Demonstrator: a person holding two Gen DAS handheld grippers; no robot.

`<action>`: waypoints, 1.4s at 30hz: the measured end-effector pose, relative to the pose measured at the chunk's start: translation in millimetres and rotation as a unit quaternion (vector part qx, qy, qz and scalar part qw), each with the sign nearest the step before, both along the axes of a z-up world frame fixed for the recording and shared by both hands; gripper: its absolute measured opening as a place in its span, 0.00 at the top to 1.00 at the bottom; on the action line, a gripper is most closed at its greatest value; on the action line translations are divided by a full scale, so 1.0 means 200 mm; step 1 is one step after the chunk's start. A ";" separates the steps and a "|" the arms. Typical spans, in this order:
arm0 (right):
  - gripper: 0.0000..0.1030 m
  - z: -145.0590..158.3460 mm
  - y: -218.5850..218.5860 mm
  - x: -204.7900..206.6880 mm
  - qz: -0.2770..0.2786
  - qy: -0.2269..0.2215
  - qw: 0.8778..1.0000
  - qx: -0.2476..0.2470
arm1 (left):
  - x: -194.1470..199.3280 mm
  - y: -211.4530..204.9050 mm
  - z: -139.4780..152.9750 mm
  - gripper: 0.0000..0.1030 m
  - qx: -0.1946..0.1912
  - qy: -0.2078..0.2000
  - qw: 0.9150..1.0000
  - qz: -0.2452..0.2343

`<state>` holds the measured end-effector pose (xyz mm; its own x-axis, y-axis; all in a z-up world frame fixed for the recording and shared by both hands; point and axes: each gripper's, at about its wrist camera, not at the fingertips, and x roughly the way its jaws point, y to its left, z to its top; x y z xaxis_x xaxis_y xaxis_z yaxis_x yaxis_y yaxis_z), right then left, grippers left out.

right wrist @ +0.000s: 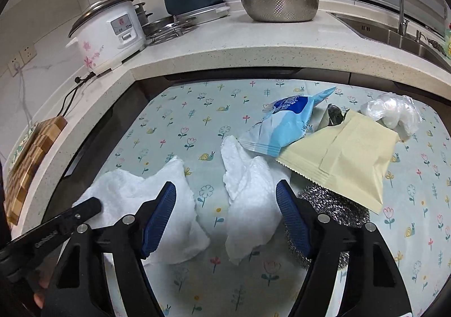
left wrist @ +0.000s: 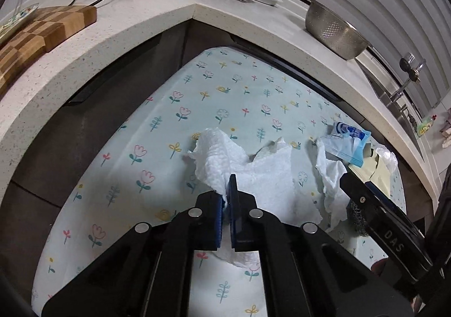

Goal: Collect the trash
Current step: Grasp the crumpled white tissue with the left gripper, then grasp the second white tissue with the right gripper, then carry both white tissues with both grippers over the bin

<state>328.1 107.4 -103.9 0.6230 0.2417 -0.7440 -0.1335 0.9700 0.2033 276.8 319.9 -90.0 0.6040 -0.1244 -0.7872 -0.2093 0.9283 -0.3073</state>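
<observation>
While left tongs (left wrist: 227, 198) pinch paper towel (left wrist: 253, 173), right tongs (right wrist: 227, 215) gape empty, arm lettered "DAS"

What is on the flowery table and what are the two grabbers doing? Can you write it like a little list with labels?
surface: flowery tablecloth
left gripper: shut on a crumpled paper towel
right gripper: open around a second paper towel, not pressing it
other trash: blue wrapper, beige pouch, clear plastic bag
beside right gripper: steel wool scrubber
counter: rice cooker, metal colander
</observation>
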 end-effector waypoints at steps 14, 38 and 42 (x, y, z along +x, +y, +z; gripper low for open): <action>0.72 -0.16 0.04 0.05 0.003 0.004 0.997 -0.076 | 0.01 -0.09 -0.19 0.28 0.022 0.037 0.999 0.000; 0.88 0.39 -0.28 -0.48 -0.027 -0.072 0.997 -0.004 | -0.32 -0.40 0.30 0.96 0.001 -0.050 0.995 -0.091; 0.88 0.46 -0.41 -0.62 -0.051 -0.082 0.995 -0.001 | -0.41 -0.50 0.40 0.96 0.005 -0.064 0.992 -0.109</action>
<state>204.7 25.0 -12.1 0.7576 0.1698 -0.6302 -0.0664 0.9806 0.1844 194.1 220.0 -10.0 0.6582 -0.2558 -0.7080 0.0368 0.9503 -0.3092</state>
